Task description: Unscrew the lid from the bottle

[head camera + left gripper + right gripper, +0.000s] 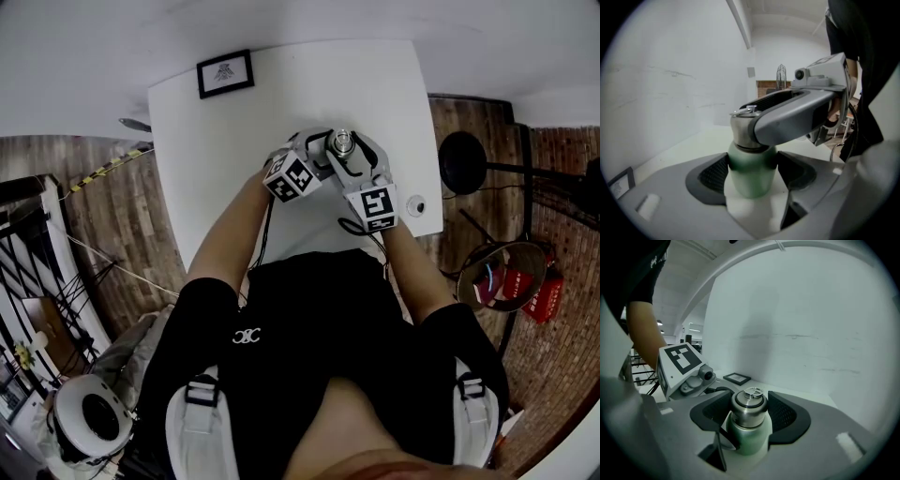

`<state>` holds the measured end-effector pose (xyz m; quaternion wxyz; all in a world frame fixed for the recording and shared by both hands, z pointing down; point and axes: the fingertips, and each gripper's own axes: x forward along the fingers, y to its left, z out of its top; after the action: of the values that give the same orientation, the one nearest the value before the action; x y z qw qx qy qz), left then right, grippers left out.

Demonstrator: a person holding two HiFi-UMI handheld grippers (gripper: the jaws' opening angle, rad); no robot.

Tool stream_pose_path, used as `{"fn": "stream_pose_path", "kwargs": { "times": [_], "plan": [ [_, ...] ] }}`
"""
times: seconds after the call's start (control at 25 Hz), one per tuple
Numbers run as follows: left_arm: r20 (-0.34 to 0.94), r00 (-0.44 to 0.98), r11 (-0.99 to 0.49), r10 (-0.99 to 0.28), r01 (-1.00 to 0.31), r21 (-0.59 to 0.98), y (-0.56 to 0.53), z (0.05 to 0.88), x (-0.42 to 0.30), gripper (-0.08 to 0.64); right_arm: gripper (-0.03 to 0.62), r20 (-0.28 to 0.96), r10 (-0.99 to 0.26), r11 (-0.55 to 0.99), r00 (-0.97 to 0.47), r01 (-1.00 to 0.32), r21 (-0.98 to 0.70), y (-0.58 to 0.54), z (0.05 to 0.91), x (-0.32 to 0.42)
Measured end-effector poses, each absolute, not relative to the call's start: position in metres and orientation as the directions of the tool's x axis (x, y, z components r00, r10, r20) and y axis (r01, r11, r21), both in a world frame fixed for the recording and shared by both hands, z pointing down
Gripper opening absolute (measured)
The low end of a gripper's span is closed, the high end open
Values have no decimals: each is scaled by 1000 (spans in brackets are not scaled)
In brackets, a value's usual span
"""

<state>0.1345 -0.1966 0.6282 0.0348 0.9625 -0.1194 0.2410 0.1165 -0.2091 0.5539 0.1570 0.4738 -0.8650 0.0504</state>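
Note:
A green bottle with a steel lid stands upright on the white table, a little to the right of its middle. My left gripper is shut on the green body, with a dark pad pressing each side. My right gripper comes in higher, and its pads close on the steel lid. In the head view both grippers meet around the lid, left gripper from the left and right gripper from the right. The right gripper's grey jaw hides part of the lid in the left gripper view.
A small black picture frame lies at the table's far left corner. A small round white object sits near the table's right edge. Off the table to the right stand a black round stand and red items on the wood floor.

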Motion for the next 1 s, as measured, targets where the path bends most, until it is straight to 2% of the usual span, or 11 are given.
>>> {"fn": "stream_pose_path", "kwargs": {
  "times": [0.16, 0.32, 0.6, 0.72, 1.0],
  "plan": [
    [474, 853, -969, -216, -248, 4, -196, 628, 134, 385, 250, 342, -658, 727, -671, -684, 58, -206, 554, 112],
    [478, 851, -969, -219, -249, -1, -195, 628, 136, 385, 250, 391, -451, 883, -803, -466, 62, -201, 555, 110],
    [490, 843, -968, -221, -249, -7, -197, 630, 133, 385, 249, 495, -123, 992, -860, -122, 35, -198, 552, 99],
    [498, 838, -968, -222, -252, -9, -198, 631, 133, 385, 249, 454, -94, 995, -886, -94, 21, -207, 528, 94],
    [505, 831, -964, -232, -266, -6, -197, 631, 133, 387, 249, 340, -214, 977, -916, -209, 54, -217, 474, 97]
  ]
}}
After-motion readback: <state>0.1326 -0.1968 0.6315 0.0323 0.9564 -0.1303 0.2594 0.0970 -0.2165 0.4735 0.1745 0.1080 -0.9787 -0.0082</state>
